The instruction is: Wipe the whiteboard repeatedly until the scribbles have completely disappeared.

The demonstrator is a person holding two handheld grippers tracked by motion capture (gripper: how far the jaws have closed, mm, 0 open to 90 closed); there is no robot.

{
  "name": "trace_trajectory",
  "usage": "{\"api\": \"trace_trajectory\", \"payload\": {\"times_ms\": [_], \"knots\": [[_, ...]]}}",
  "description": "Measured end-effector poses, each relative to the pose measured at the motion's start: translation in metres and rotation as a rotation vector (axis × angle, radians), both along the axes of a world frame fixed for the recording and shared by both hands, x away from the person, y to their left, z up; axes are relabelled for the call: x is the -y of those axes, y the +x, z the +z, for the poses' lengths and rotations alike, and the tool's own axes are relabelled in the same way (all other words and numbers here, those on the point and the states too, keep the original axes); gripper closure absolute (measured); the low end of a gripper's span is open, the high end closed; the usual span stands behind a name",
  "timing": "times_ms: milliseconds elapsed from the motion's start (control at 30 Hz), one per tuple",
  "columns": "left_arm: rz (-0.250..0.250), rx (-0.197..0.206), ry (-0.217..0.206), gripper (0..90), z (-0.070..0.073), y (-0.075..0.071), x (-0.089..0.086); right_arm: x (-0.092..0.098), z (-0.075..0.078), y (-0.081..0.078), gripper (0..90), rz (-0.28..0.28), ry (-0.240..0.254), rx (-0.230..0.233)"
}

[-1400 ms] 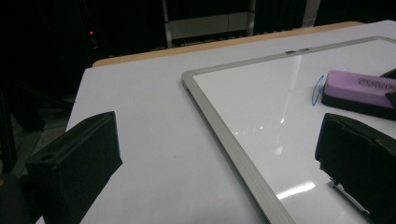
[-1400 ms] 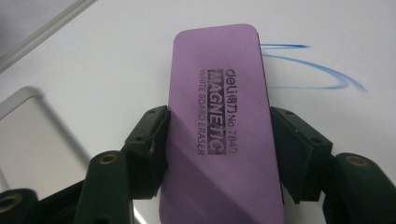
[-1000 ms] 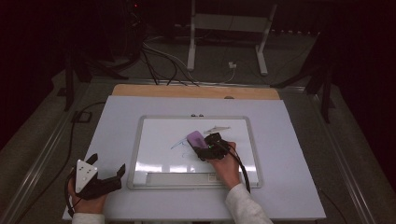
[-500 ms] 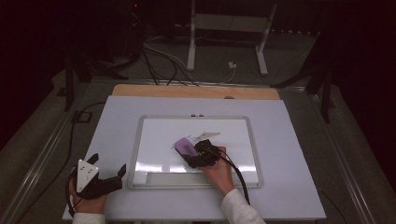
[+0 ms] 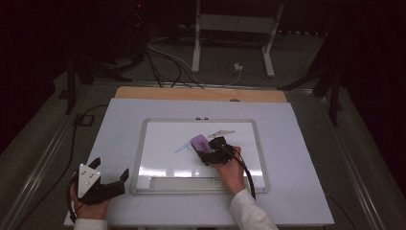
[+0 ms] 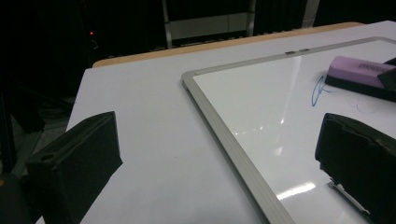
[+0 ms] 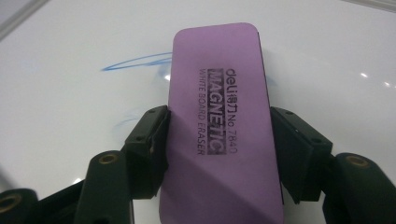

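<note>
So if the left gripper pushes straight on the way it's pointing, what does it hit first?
Probably the whiteboard's grey frame edge: it runs diagonally between the open jaws of the left gripper. The purple eraser lies farther off to one side. Height above the table is hard to judge.

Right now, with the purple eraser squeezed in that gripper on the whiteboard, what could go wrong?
1. The right gripper pinches the eraser only by its long sides, so hard rubbing might twist it loose.
2. Blue marks lie beside the eraser; a short stroke may miss some.
3. The whiteboard looks unheld, with the left gripper open off it, so it might slide.
</note>
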State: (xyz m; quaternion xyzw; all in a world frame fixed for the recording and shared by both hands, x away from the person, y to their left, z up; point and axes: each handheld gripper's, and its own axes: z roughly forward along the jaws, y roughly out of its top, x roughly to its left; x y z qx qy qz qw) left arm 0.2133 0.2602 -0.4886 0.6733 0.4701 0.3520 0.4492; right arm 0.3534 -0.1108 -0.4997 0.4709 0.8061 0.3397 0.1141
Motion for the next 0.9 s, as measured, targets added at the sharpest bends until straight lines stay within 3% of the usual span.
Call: {"api": "trace_trajectory", "payload": {"times_ms": [133, 367, 467, 533, 733, 900], "knots": [[-0.002, -0.001, 0.003, 0.9, 0.0, 0.001, 0.001, 0.001, 0.0, -0.001, 40.5, 0.001, 0.002, 0.0], [-0.002, -0.001, 0.004, 0.9, 0.0, 0.0, 0.001, -0.033, -0.002, -0.02, 40.4, 0.173, 0.024, 0.011], [-0.002, 0.0, 0.003, 0.9, 0.0, 0.0, 0.0, -0.043, -0.002, -0.024, 40.4, 0.215, 0.021, 0.017], [-0.001, 0.002, 0.0, 0.9, 0.0, 0.0, 0.0, -0.043, -0.002, -0.022, 40.4, 0.206, 0.02, 0.014], [0.0, 0.002, -0.002, 0.9, 0.0, 0.0, 0.0, -0.021, -0.001, -0.006, 40.5, 0.065, 0.0, 0.02], [0.0, 0.001, -0.001, 0.9, 0.0, 0.0, 0.0, -0.003, -0.001, 0.002, 40.5, -0.019, -0.009, 0.023]]}}
